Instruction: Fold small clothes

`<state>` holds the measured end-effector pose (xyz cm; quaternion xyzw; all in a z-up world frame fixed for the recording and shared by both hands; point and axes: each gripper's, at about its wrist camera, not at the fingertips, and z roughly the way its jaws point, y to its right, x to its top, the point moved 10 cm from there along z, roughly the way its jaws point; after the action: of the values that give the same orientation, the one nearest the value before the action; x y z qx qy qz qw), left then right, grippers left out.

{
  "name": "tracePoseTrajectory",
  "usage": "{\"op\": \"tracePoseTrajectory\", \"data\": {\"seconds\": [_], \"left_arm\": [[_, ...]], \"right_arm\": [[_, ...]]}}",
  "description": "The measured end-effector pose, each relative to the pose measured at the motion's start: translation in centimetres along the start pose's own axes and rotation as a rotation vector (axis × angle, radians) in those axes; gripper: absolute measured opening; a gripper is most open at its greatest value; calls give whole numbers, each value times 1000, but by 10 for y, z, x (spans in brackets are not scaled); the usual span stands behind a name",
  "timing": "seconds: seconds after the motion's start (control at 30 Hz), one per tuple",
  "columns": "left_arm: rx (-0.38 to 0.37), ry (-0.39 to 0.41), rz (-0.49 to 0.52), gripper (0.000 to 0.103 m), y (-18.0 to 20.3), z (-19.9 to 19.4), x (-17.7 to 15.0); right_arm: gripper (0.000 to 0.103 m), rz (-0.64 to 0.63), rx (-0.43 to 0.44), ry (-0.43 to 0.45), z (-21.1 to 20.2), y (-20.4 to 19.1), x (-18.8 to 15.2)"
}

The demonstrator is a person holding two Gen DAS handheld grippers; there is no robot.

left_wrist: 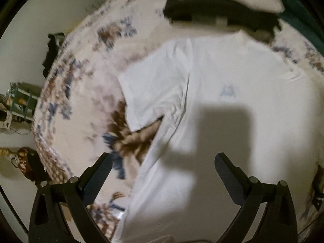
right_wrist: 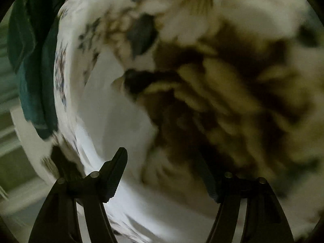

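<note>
So the white t-shirt (left_wrist: 232, 105) is lying spread out flat on a bed covered with a floral bedsheet (left_wrist: 85, 93) (brown and blue flower print on white). One short sleeve (left_wrist: 158, 85) sticks out to the left side in the left wrist view, and there's a faint bluish print (left_wrist: 228, 91) on the chest area. A boxy shadow falls across the middle of the shirt.

The left tool (left_wrist: 165, 170) hangs above the lower part of the shirt with its fingers wide apart, nothing between them. Past the shirt's collar end there's a dark garment (left_wrist: 218, 14) lying on the bed, and a teal cloth (left_wrist: 297, 6) at the far edge.

The right wrist view is super blurry. The right tool (right_wrist: 162, 172) is also spread apart and not gripping anything, close over the sheet's big brown flower pattern, with the edge of the white shirt (right_wrist: 113, 121) just to its left. A teal cloth (right_wrist: 34, 64) shows at the far left there.
</note>
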<state>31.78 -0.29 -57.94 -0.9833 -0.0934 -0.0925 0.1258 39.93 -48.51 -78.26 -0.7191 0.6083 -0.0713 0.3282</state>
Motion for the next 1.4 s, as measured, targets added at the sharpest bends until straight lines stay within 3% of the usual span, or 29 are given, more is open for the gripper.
{"op": "tracePoseTrajectory", "data": {"seconds": [0.07, 0.13, 0.17, 0.2, 0.23, 0.27, 0.37, 0.47, 0.57, 0.63, 0.7, 0.77, 0.8, 0.9, 0.97, 1.1, 1.2, 1.3, 1.4], "left_arm": [[-25, -25, -23, 103, 3, 18, -1], [-50, -40, -34, 103, 7, 33, -3], [-60, -44, -39, 103, 8, 40, -4], [-66, -46, -42, 103, 8, 44, -5], [-75, -46, -48, 103, 7, 48, -5], [-80, -44, -53, 103, 5, 50, -6], [-91, -22, -69, 103, -7, 52, -8], [-78, 12, -70, 103, -21, 49, -7], [-45, 45, -61, 103, -44, 48, -8], [-22, 58, -61, 103, -59, 49, -8], [4, 61, -65, 103, -78, 53, -10], [14, 50, -78, 103, -93, 56, -13], [9, 39, -93, 103, -103, 58, -15], [5, 30, -118, 103, -121, 62, -18], [12, 33, -127, 103, -129, 64, -18], [14, 18, -156, 103, -139, 76, -16], [5, 3, -168, 103, -139, 79, -15], [3, 2, -165, 103, -134, 79, -16], [-1, -5, -153, 103, -131, 77, -20]], "right_arm": [[82, 9, 56, 62, 14, -8, 10], [81, -13, 108, 117, 19, -24, 12], [73, -31, 128, 141, 21, -32, 14], [49, -47, 137, 159, 21, -40, 13], [35, -77, 113, 174, 24, -48, 14], [15, -102, 92, 187, 26, -54, 14], [9, -216, 19, 236, 29, -86, 7], [9, -454, -63, 270, 29, -147, -24], [8, -818, -145, 247, 50, -220, -105], [9, -1032, -228, 141, 83, -243, -165], [9, -1149, -296, -88, 121, -237, -224], [14, -1082, -256, -221, 125, -228, -248], [28, -1044, -240, -229, 120, -226, -249], [49, -903, -191, -154, 96, -224, -225], [50, -878, -220, -87, 81, -212, -214], [50, -902, -287, -75, 114, -206, -200], [50, -924, -322, -173, 151, -188, -205], [51, -920, -304, -378, 184, -154, -261], [50, -973, -273, -578, 176, -119, -323]]}}
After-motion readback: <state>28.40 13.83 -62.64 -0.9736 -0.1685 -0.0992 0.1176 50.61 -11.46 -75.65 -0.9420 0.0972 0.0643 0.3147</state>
